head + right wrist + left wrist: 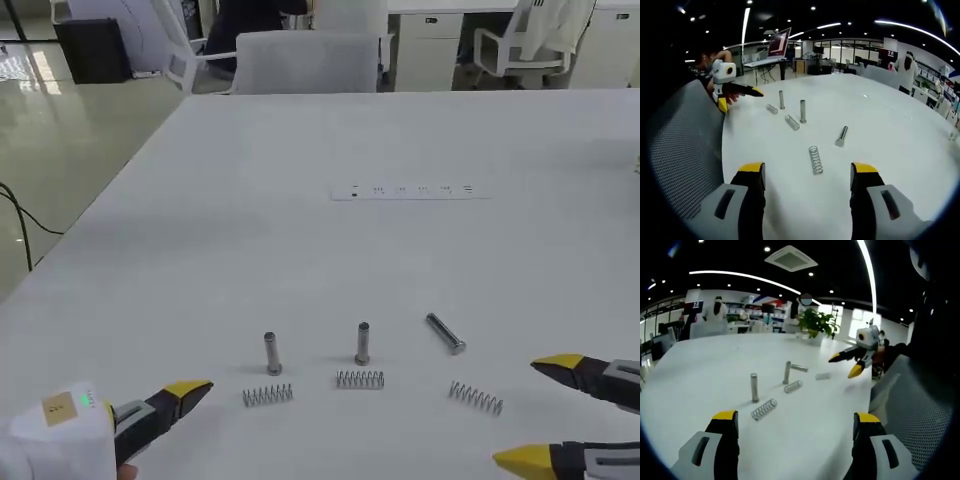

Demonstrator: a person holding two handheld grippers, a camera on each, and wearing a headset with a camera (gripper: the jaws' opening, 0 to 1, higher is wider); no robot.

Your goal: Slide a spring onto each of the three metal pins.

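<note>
A: One broad white table (400, 260) lies under us, with a power strip (410, 191) flat across its far half, well apart from the work.

B: And we have both tools in at the near edge. The left gripper (796, 416) hovers with its jaws spread wide and nothing between them. The right gripper (540, 412) is the same, yellow tips parted and empty.

A: Down to the pins, then. We see the left pin (271, 353) standing upright and the middle pin (363, 343) upright beside it. The right pin (445, 333) is lying on its side, angled out of the row.

B: Now the smallest players. The left spring (267, 396), middle spring (360, 379) and right spring (476, 397) each lie flat on the table just in front of a pin. None touches a pin, and none is threaded.

A: So we judge we're at the very start, with no spring on yet and the first pickup in hand.

B: Agreed. We'd say the next move calls for one gripper to close gently across a spring's coils without crushing them. Then it has to lift the spring, turn it upright and line its bore up over a standing pin's tip. The lying pin will likely need standing up, or steadying with the other gripper, before its spring can go on.
</note>
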